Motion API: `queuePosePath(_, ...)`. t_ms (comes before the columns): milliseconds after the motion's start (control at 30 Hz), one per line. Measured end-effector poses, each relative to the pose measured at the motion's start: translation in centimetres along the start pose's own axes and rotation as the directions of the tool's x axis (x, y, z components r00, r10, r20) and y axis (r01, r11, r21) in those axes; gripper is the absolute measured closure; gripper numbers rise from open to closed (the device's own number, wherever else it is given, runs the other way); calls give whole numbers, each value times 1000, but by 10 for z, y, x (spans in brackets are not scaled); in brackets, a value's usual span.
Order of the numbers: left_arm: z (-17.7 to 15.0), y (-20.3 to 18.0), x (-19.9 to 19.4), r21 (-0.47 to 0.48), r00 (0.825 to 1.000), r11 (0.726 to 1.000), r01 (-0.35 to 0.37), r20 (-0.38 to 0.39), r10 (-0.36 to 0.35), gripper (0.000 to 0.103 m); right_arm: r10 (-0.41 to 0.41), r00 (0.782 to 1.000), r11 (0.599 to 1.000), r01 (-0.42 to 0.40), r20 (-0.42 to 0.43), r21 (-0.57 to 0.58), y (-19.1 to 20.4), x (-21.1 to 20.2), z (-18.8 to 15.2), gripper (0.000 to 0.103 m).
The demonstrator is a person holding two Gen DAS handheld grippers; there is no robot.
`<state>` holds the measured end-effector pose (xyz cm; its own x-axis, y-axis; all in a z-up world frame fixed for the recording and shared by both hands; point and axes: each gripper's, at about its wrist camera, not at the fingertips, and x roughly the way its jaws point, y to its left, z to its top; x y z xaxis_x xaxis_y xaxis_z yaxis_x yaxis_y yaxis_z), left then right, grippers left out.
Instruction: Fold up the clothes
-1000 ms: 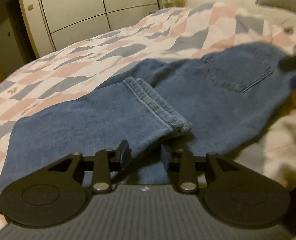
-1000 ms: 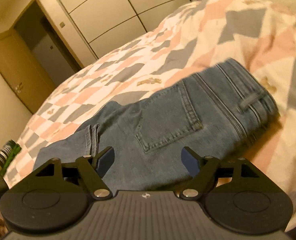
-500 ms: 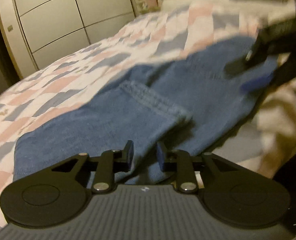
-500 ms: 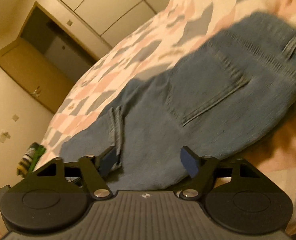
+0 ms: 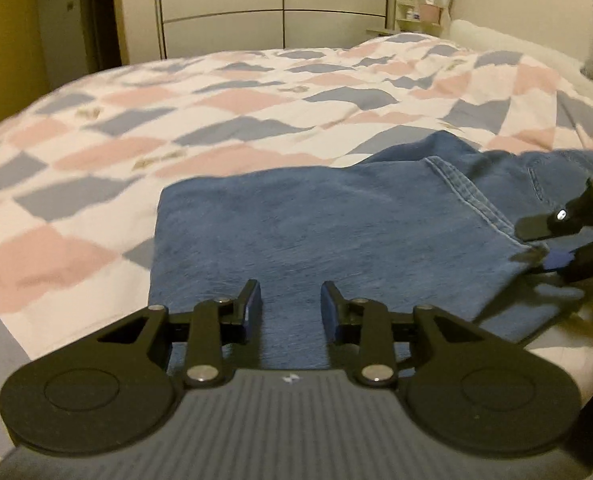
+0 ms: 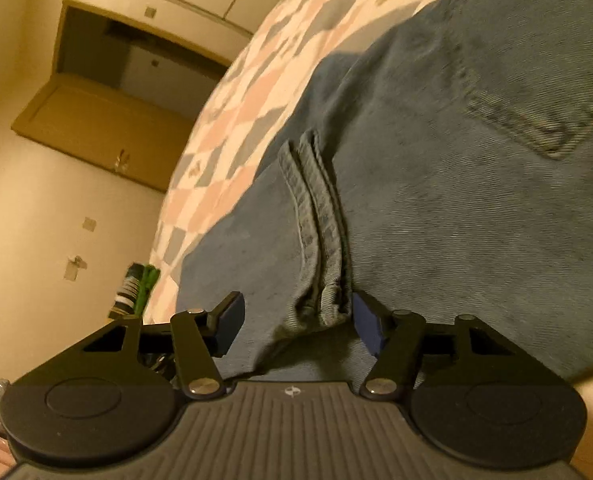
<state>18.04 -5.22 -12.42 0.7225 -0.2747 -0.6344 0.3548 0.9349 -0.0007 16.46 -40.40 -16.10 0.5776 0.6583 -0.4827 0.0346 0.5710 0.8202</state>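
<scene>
Two claws, both spread and gripping nothing. My left claw [image 5: 291, 306] hovers over the near edge of the folded blue denim jeans [image 5: 336, 224], which lie on the pink, grey and white patchwork bed quilt [image 5: 224, 116]. My right claw [image 6: 296, 322] straddles the stitched leg hem [image 6: 320, 216] at the fold's corner; its base is cut off in the left view, and the waistband is blurred.

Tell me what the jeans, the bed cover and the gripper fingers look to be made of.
Jeans: blue denim, matte; twill weave and stitched hems show. Bed cover: soft woven cloth, likely cotton, printed with pink and grey-blue patches. Left gripper fingers: black rigid arms, probably plastic, with blue pads and metal pivot pins.
</scene>
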Motion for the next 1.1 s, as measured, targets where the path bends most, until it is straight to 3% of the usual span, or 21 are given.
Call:
queuePosePath(133,-1,10,4,-42,1000,999,25,-5,-25,74,4,1000,1000,-4,-18,7,-1,22,0,52)
queuePosePath(200,0,11,7,-53,999,998,31,-8,-32,73,17,1000,1000,-17,-2,16,-2,27,-4,63)
queuePosePath(233,2,11,8,-55,999,998,35,-10,-36,73,25,1000,999,-25,7,21,-2,30,-5,75)
queuePosePath(300,7,10,5,-53,999,997,49,-14,-49,74,27,999,1000,-28,38,6,2,28,-8,81)
queuePosePath(467,22,-2,-11,28,997,996,79,6,-79,72,-6,987,994,24,162,-111,24,-2,-13,85)
queuePosePath(533,22,-8,-10,47,997,995,83,-7,-83,67,-26,979,990,52,203,-128,26,-22,-13,85)
queuePosePath(667,19,-17,1,59,995,995,80,-57,-77,65,-110,985,993,116,134,-38,-3,-14,-16,81)
queuePosePath(733,17,-22,7,65,994,995,78,-82,-73,65,-126,981,990,134,146,-46,-5,-9,-18,87)
queuePosePath(800,16,-27,12,68,992,995,80,-103,-72,65,-143,976,986,155,167,-64,-6,-6,-21,88)
queuePosePath(900,26,-38,7,66,991,991,117,-77,-112,64,-176,950,937,242,258,-251,28,-22,-22,88)
queuePosePath(967,27,-51,10,91,988,986,138,-80,-131,61,-180,926,911,284,331,-299,39,-45,-15,88)
queuePosePath(1000,27,-58,12,103,987,984,148,-82,-140,60,-185,910,899,310,372,-311,42,-57,-11,88)
queuePosePath(1100,29,-78,16,139,982,974,179,-87,-168,58,-224,832,873,403,508,-275,36,-107,2,88)
